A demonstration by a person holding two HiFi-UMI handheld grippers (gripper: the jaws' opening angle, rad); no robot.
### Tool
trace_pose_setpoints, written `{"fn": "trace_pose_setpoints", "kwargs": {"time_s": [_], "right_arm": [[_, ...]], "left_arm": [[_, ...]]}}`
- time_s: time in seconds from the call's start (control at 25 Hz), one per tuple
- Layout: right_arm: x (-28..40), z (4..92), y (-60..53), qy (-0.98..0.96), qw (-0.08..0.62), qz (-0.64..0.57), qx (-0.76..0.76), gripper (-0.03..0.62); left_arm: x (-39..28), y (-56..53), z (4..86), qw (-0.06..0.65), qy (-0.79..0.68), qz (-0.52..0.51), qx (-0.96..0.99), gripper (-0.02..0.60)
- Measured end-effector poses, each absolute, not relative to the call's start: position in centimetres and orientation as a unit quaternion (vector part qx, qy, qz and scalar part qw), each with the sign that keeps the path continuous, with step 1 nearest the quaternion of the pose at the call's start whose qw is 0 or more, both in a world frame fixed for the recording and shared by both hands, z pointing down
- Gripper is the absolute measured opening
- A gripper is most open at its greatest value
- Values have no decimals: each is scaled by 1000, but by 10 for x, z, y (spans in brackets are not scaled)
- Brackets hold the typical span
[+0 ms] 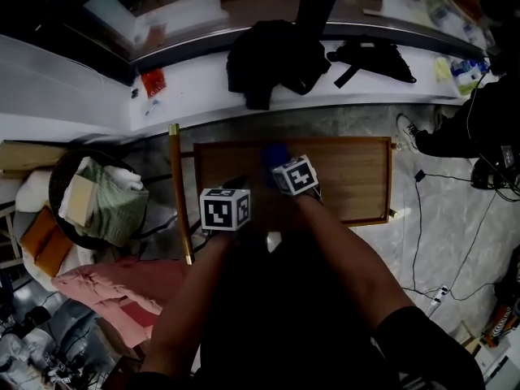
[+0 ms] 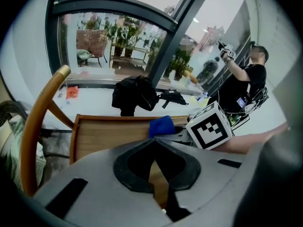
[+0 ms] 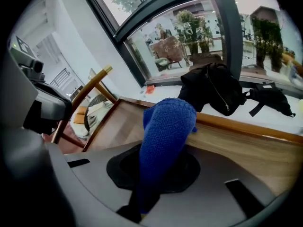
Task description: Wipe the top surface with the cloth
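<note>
A blue cloth (image 3: 165,141) is pinched in the right gripper (image 3: 160,171). The cloth's long axis runs straight along the jaws. It stands out ahead of the gripper as a thick roll, and its rounded free end points toward the far edge of the wooden surface (image 3: 246,150). The jaws are closed onto the cloth's near end, which is bunched thin between them. The cloth is over the surface, ahead of the gripper, but no view shows whether it touches the wood.

The left gripper (image 2: 154,143) is just left of the right one and slightly nearer the person. Its jaws are pressed together at the tips with nothing between them. It is held above the near left part of the surface, with the cloth ahead of it and slightly right.
</note>
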State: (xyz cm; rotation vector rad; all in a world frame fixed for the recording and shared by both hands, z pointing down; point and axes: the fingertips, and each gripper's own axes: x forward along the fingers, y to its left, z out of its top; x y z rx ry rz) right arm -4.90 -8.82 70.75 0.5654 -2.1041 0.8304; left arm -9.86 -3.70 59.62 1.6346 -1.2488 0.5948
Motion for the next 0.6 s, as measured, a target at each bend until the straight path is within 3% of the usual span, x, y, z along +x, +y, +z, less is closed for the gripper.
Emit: {"fn": "trace_pose_setpoints", "kwargs": {"time_s": [0.6], "right_arm": [[95, 696, -124, -809, 394, 326, 290, 48]], "left_arm": [[10, -73, 607, 472, -458, 268, 704, 9]]}}
